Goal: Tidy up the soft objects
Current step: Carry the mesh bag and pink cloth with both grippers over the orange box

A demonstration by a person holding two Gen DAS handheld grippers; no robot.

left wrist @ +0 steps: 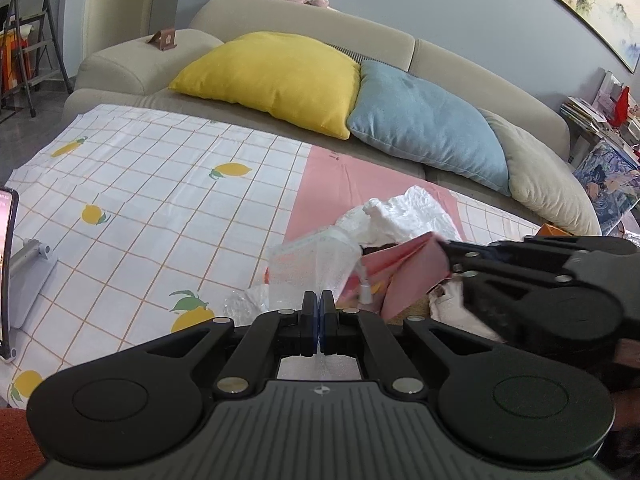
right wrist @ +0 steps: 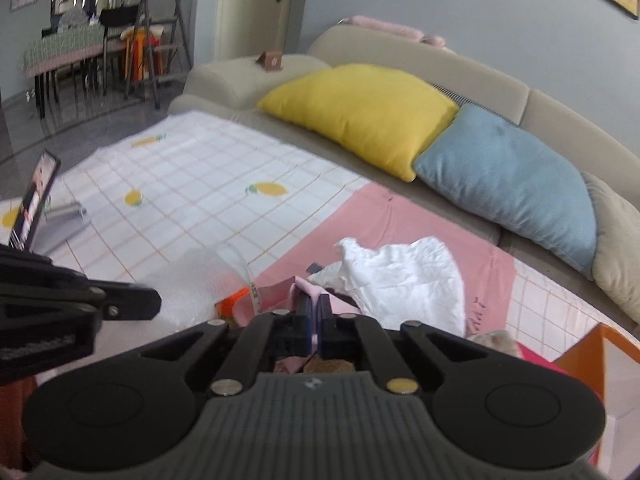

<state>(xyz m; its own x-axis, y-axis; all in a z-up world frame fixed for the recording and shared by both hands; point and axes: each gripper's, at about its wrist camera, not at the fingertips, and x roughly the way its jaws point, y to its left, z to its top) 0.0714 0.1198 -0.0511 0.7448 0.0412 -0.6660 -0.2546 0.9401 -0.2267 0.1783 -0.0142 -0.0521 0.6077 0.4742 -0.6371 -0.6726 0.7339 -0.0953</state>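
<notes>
My left gripper (left wrist: 319,300) is shut on the edge of a clear plastic zip bag (left wrist: 316,264), which lies on the lemon-print cloth (left wrist: 160,184). My right gripper (right wrist: 316,304) is shut on a pink cloth (right wrist: 308,290); in the left wrist view it comes in from the right (left wrist: 444,250) and holds the folded pink cloth (left wrist: 412,276) at the bag's mouth. A crumpled white cloth (right wrist: 404,276) lies just behind the pink one (left wrist: 408,216). The bag shows in the right wrist view (right wrist: 200,280) at the left, with the left gripper's finger (right wrist: 132,304) beside it.
A beige sofa (left wrist: 312,20) stands behind with a yellow cushion (left wrist: 276,76), a blue cushion (left wrist: 428,124) and a beige cushion (left wrist: 548,184). A phone on a stand (left wrist: 8,268) stands at the left. An orange box (right wrist: 600,364) sits at the right. A stepladder (left wrist: 36,36) stands far left.
</notes>
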